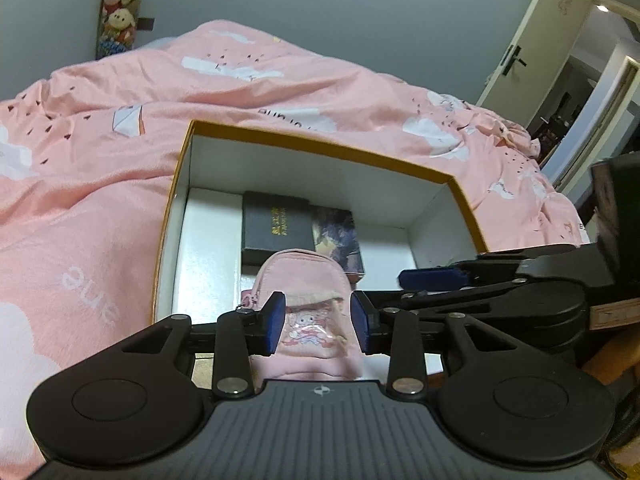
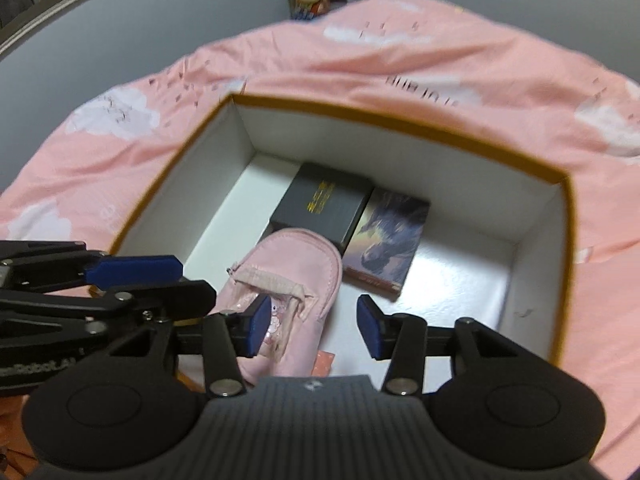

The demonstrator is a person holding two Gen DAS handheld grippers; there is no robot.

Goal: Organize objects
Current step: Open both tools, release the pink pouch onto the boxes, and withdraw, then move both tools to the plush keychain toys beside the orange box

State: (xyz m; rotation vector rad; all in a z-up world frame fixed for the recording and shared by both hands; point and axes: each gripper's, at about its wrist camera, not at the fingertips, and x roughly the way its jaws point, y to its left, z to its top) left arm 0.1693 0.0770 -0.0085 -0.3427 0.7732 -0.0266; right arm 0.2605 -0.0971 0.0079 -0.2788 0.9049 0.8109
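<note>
An orange-rimmed cardboard box [image 1: 320,148] with white inside walls lies on the bed; it also shows in the right wrist view [image 2: 400,120]. Inside lie a black box with gold lettering [image 1: 276,222] [image 2: 326,202], a dark illustrated box [image 1: 338,240] [image 2: 386,240] and a small pink backpack-shaped pouch [image 1: 304,280] [image 2: 288,276]. My left gripper [image 1: 318,326] is open, its blue pads either side of the pouch without clamping it. My right gripper [image 2: 312,326] is open over the box's near part, its left pad beside the pouch.
The box rests on a pink quilt [image 1: 88,184] with white cloud prints. A strip of plush toys [image 1: 120,4] hangs on the grey wall. An open door [image 1: 532,40] stands at the right. A small red card [image 2: 325,362] lies on the box floor.
</note>
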